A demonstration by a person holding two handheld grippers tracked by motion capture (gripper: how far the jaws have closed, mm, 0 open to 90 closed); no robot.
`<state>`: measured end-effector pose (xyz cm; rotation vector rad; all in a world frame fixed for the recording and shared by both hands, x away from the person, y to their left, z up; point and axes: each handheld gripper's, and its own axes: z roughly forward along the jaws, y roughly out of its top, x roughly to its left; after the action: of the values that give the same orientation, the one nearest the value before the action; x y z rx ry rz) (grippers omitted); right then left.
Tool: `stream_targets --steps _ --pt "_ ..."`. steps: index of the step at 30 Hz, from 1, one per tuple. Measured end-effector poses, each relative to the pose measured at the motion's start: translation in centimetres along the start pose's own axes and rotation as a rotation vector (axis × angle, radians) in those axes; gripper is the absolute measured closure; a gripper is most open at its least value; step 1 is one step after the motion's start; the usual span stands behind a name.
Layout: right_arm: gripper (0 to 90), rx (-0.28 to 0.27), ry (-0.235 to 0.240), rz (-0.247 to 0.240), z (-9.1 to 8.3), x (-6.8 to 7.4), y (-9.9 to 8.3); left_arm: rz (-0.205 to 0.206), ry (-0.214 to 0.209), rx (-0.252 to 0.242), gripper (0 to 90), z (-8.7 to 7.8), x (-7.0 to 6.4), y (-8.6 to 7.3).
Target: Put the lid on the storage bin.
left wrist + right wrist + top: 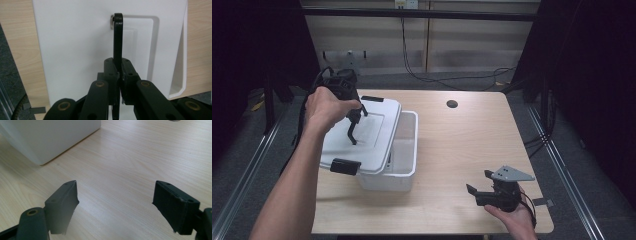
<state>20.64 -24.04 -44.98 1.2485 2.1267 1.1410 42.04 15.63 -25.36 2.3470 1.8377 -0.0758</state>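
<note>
Light wooden table (472, 145) is sitting centre, with a round dark cable hole (452, 104) near its far edge. Black cables (447, 77) are trailing over the grey floor beyond it. Metal rails (564, 165) are running along both sides.

no readable text, labels, brands, numbers or signs on anything

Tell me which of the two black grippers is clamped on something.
The left gripper, over the white plastic lid, is shut on the lid's black handle. The right gripper hangs open above the wooden table.
</note>
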Motion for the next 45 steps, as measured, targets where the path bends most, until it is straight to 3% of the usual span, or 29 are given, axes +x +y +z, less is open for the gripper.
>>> stream_targets --steps 5,11,17,22,29,37,39,41,45 --pt "19.1 0.003 0.001 0.001 0.0 0.0 0.0 0.039 -0.029 0.016 85.1 0.7 -0.9 0.2" --pt "19.1 0.002 0.0 -0.001 0.0 0.0 0.0 0.039 -0.053 0.016 85.1 1.0 -1.4 0.4" --pt "19.1 0.005 0.003 0.0 0.0 0.0 0.0 -0.002 -0.07 0.003 85.1 1.2 -1.8 0.4" --pt "19.1 0.003 0.004 0.003 0.0 0.0 0.0 -0.003 -0.082 0.009 85.1 1.5 -2.3 0.6" --pt "19.1 0.001 0.006 0.001 0.0 0.0 0.0 -0.066 -0.086 -0.023 85.1 1.8 -3.1 0.7" --pt "19.2 0.0 0.009 0.002 0.0 0.0 0.0 -0.102 -0.093 -0.016 85.0 2.4 -3.2 1.0" --pt "19.2 0.001 0.009 0.0 0.0 0.0 0.0 -0.127 -0.094 -0.014 85.0 2.4 -3.1 1.0" --pt "19.2 0.004 0.01 0.003 0.0 0.0 0.0 -0.133 -0.117 -0.01 85.0 2.6 -3.1 0.9" --pt "19.2 0.004 0.007 0.003 0.0 0.0 0.0 -0.134 -0.122 -0.004 84.9 3.1 -3.4 1.0"
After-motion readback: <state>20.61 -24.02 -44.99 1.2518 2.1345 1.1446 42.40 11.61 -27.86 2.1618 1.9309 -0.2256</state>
